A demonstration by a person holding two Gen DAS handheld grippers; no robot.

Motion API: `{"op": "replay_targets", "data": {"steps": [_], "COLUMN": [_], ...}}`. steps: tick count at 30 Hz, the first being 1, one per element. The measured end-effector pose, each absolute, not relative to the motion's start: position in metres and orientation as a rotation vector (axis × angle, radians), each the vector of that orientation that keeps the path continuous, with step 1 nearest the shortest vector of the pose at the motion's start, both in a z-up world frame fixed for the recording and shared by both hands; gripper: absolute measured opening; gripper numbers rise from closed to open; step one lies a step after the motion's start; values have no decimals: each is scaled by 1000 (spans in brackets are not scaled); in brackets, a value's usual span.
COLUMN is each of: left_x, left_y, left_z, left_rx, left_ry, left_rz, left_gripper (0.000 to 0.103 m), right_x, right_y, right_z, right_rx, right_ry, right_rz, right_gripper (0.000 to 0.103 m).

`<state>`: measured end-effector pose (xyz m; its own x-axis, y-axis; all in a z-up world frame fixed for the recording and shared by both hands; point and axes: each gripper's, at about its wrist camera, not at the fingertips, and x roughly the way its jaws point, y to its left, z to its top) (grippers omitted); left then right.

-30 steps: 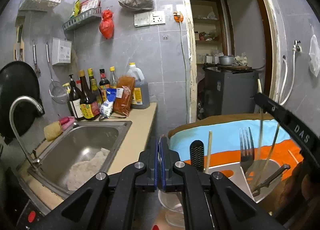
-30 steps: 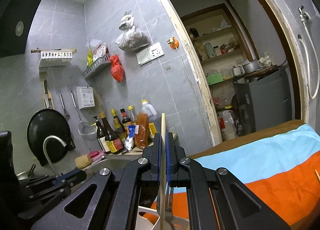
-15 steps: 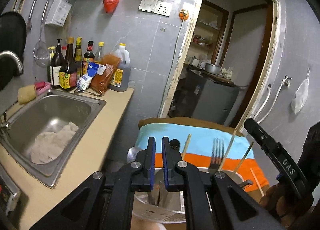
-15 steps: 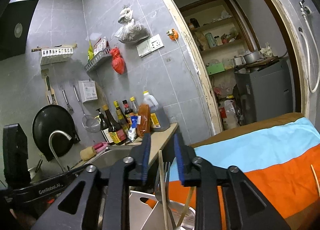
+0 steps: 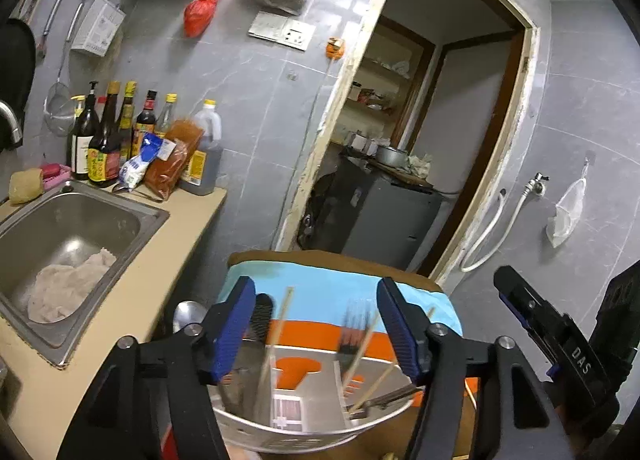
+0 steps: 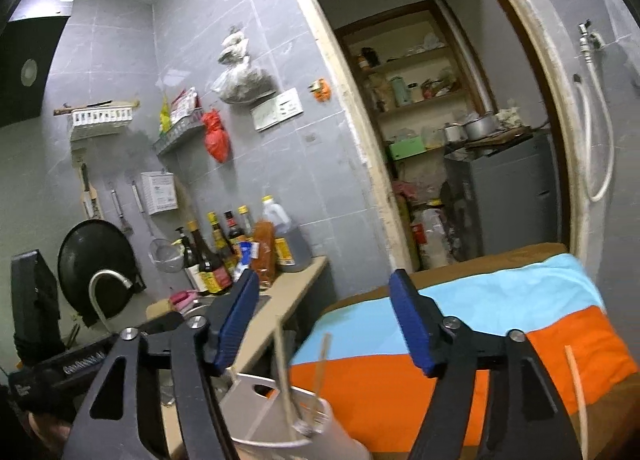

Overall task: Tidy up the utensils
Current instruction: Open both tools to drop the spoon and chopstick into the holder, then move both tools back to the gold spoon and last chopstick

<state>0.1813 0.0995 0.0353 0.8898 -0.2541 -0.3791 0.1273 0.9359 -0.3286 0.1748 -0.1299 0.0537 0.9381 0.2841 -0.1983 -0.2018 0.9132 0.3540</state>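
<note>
A silvery utensil holder (image 5: pixel 288 438) stands just below my left gripper (image 5: pixel 318 328). The left jaws are opening and grip nothing. In the holder stand wooden chopsticks (image 5: pixel 276 340), a blurred fork (image 5: pixel 356 324), a black slotted spatula (image 5: pixel 262 316) and a ladle (image 5: pixel 186 312). My right gripper (image 6: pixel 324 324) hovers above the same holder (image 6: pixel 340 432), and its jaws are opening too. A chopstick (image 6: pixel 282 372) stands free in the holder between them, touching neither pad. One loose chopstick (image 6: pixel 576 388) lies on the orange stripe of the cloth. Each gripper shows at the edge of the other's view.
A steel sink (image 5: pixel 132 215) with a pale rag sits to the left in a beige counter (image 5: pixel 120 308). Sauce bottles (image 5: pixel 104 139) line the wall behind it. A blue and orange cloth (image 6: pixel 500 300) covers the surface under the holder. An open doorway (image 5: pixel 420 139) lies beyond.
Both grippers went from shut to wide open. The right one let go of the chopstick, which now stands in the holder. The left view rolled and tipped down toward the holder.
</note>
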Motion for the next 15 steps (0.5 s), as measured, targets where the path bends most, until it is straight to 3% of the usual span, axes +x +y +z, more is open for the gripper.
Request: {"op": "replay_targets", "data": {"steps": [3,6,15], "left_x": [179,172,142], "left_y": [86,71,26], "left_z": [37,38,29], "left_rx": [-296,-280,-274], "left_ry": [429,412,399], "left_rz": [-212,-212,-158], "left_gripper": [79,87,97], "right_x": [165,153,123], "right_y": [-147,-165,-221], "right_z": [57,59,62], "right_rx": [324,302,262], "right_ry": [254,260,272], "right_rz": [215,175,96], "right_gripper": [79,92,101]}}
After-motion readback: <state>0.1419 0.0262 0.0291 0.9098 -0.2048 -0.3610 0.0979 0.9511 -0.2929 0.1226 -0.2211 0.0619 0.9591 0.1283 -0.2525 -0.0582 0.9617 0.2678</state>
